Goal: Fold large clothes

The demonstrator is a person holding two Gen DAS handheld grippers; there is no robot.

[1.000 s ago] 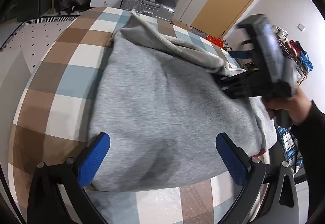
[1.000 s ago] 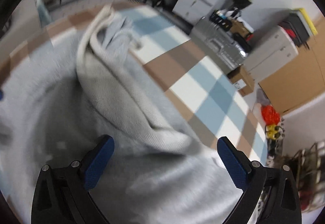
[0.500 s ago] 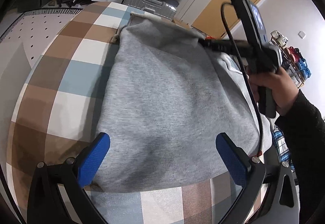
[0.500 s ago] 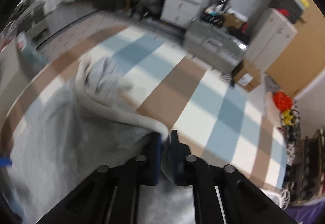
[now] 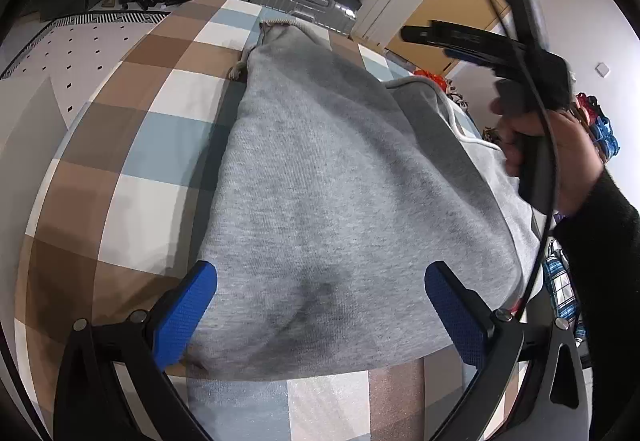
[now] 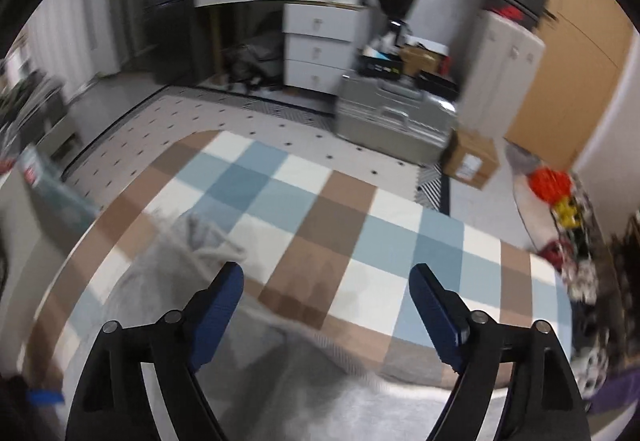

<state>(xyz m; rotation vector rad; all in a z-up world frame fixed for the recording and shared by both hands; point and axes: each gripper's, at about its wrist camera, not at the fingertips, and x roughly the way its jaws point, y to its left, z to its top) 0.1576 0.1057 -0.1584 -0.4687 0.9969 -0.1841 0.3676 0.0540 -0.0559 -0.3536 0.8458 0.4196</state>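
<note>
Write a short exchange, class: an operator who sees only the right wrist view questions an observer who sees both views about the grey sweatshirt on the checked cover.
Operator: Where is the left gripper?
Observer: The left gripper hangs over the near hem of the grey fleece sweatshirt.
Operator: Is it gripping the cloth?
Observer: No. Its blue fingers stand wide apart, with no cloth pinched between them.

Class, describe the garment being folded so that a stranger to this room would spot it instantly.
Find the checked bedcover of brown, blue and white squares. Spread across its middle lies a grey sweatshirt, partly folded, with a white drawcord near one edge. It is the only plain grey cloth on those checks.
</note>
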